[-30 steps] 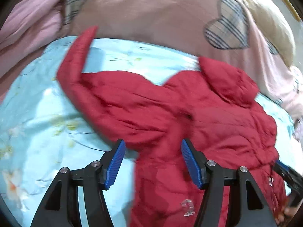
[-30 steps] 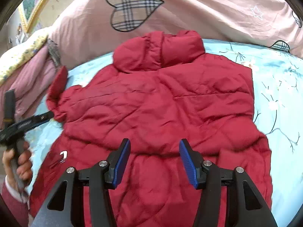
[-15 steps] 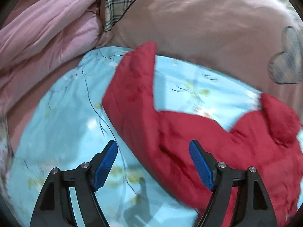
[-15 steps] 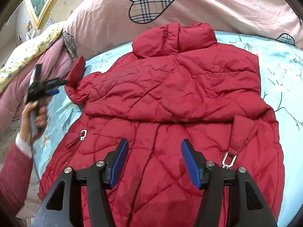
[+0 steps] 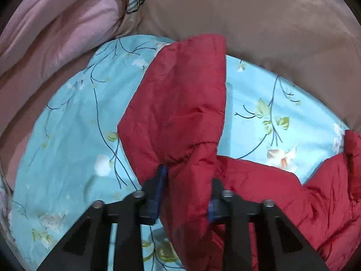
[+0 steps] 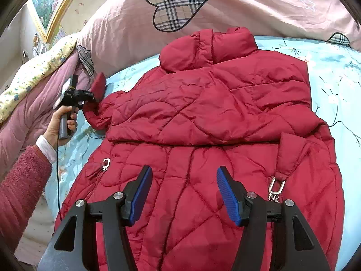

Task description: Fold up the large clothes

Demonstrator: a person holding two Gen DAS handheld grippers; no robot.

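Jacket is spread on the bed sheet; left gripper is closing on the bunched sleeve, right gripper held open above the hem. Slippery padded fabric could be squeezed out, dropping the sleeve mid-fold

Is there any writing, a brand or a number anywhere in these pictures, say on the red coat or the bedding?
None can be read in either view.
red coat: no label or logo shows.
metal clasps: no marking can be made out.
pink quilt: only plaid hearts and a star outline, no words.
framed picture: no lettering shows.
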